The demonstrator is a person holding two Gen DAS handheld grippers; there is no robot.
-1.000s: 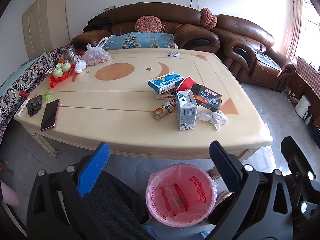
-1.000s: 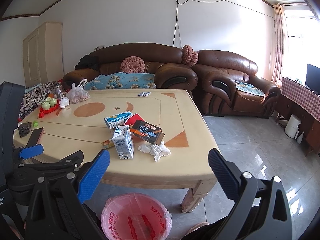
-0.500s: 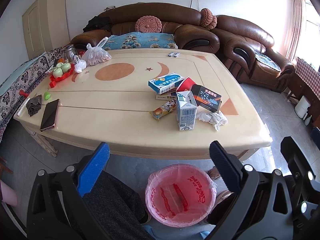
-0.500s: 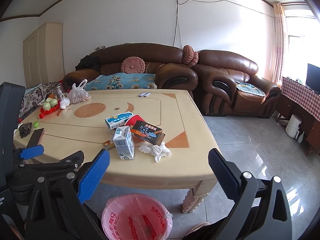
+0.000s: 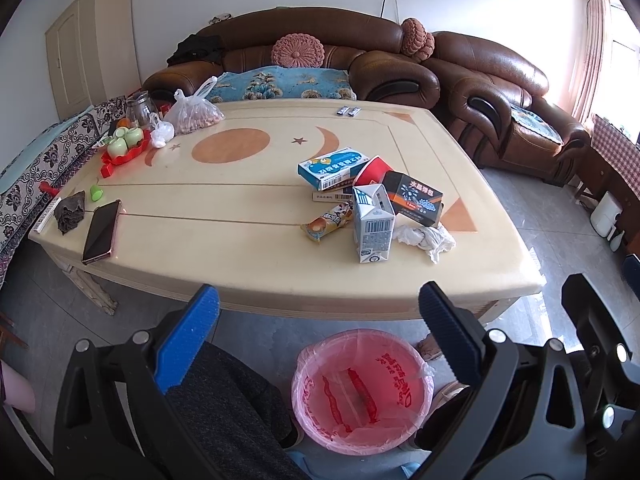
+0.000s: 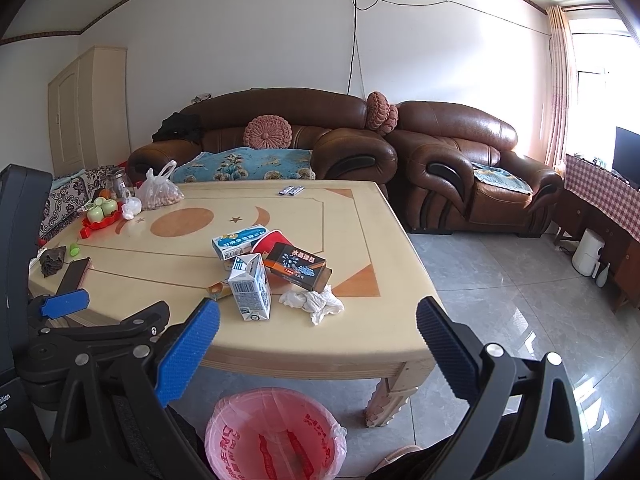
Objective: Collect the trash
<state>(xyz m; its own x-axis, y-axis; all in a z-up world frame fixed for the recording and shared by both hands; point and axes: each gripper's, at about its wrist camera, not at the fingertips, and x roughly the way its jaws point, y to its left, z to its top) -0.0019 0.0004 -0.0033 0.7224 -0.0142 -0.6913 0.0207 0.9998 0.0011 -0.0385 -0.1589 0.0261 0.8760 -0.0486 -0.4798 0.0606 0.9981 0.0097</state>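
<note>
Two grippers, left [image 5: 318, 312] and right [image 6: 318, 324], spread wide, empty. Milk carton [image 5: 373, 229]: probably light, crushable; pinch its flat sides. Tissue [image 5: 426, 238] beside it: soft.

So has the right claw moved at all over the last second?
Barely. In the right wrist view the milk carton and table have slid very slightly right and down in the frame, so the open right claw has only drifted a touch.

An upright white milk carton [image 5: 373, 229] stands beside a crumpled white tissue [image 5: 426, 237], an orange snack wrapper [image 5: 326, 222], and stacked cardboard boxes [image 5: 414, 199]; the pink-lined bin [image 5: 362, 390] sits below.
</note>
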